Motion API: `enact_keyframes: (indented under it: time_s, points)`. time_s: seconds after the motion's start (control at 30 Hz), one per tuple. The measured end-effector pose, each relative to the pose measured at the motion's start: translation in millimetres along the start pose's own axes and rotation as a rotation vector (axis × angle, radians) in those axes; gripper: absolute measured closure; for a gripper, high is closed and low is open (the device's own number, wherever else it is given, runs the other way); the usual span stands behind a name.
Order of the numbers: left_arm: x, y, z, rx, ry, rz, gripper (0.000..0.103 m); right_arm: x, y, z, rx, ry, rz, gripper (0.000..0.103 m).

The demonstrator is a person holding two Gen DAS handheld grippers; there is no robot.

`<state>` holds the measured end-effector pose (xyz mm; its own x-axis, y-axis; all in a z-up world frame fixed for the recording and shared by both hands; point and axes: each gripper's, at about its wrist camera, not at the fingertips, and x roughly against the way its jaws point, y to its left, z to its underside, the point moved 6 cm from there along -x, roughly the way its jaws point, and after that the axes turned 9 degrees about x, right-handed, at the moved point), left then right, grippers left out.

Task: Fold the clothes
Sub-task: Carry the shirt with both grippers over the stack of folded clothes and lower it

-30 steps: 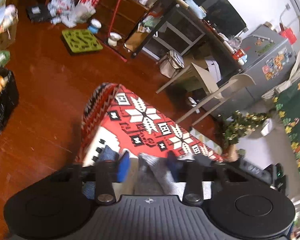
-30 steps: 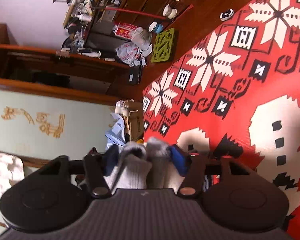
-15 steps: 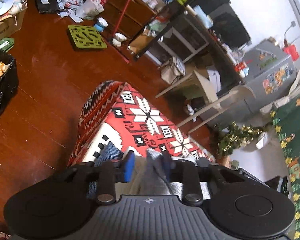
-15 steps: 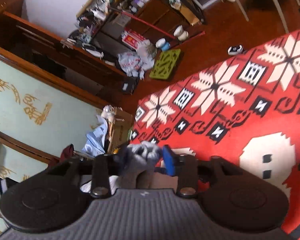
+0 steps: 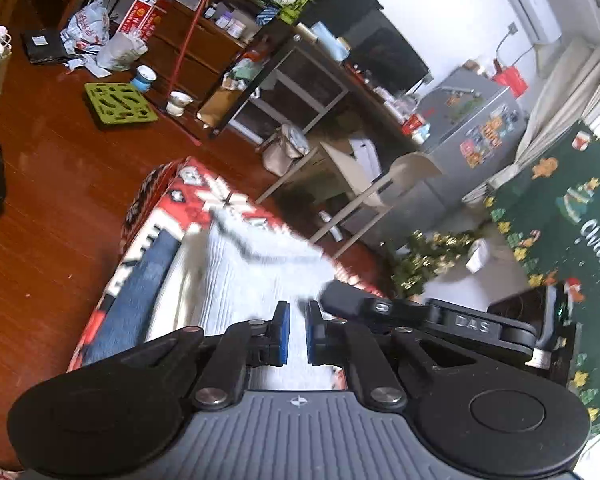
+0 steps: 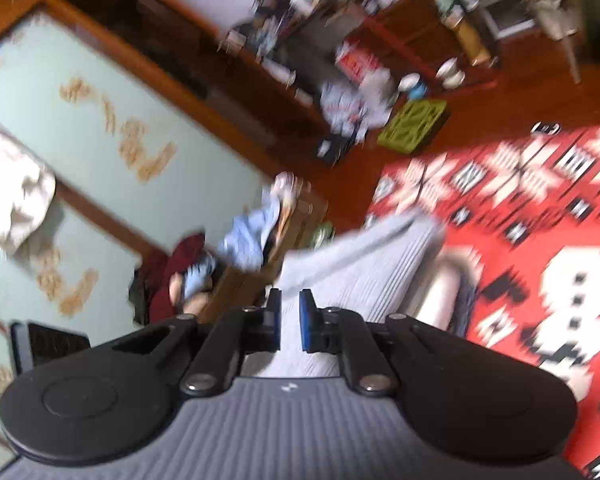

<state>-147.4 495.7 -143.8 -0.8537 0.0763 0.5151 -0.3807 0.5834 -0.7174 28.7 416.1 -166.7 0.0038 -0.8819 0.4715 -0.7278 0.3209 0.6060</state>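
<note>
Above the grey garment (image 5: pixel 256 276), both hand-held grippers tilted downward, jaws nearly together, empty.

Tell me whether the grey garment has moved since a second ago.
Yes. The grey garment, earlier bunched between the left gripper fingers, now lies spread out on the red patterned blanket, beyond the fingertips.

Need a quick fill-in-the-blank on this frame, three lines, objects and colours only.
1. The grey ribbed garment lies on a patterned blanket whose main colour is ___.
2. In the left wrist view, the folded denim at the garment's left edge is ___.
3. The mat on the wooden floor is coloured ___.

Missing words: red; blue; green.
</note>
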Motion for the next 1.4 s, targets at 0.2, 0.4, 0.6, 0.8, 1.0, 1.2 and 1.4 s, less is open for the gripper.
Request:
enact_keyframes:
  time_s: [0.2, 0.4, 0.6, 0.8, 1.0, 1.2, 1.4]
  points:
    - [12.5, 35.2, 12.1, 0.058, -0.026, -0.045, 0.101, 7.9, -20.5, 12.0, -0.047, 0.011, 0.033, 0.098]
    - [38.4, 27.1, 17.3, 0.107, -0.097, 0.012, 0.1, 17.6, -1.7, -4.9, -0.047, 0.013, -0.035, 0.09]
    - [36.9, 31.1, 34.0, 0.153, -0.117, 0.043, 0.099, -39.3, 48.6, -16.7, 0.071, 0.15, -0.048, 0.09]
    - [36.8, 63.2, 52.3, 0.233, -0.13, 0.05, 0.101, -86.3, 46.8, -19.7, 0.121, 0.215, 0.053, 0.103]
    - [54.6, 63.5, 56.0, 0.242, -0.137, 0.041, 0.101, -87.2, 49.1, -25.1, 0.103, 0.195, 0.032, 0.093]
    - [67.9, 28.5, 53.0, 0.166, -0.155, 0.073, 0.099, -22.3, 49.2, -13.8, 0.057, 0.1, -0.021, 0.093]
    - [30.5, -3.4, 61.3, 0.03, -0.084, 0.015, 0.099, 6.6, 15.8, 23.9, -0.112, 0.044, -0.044, 0.093]
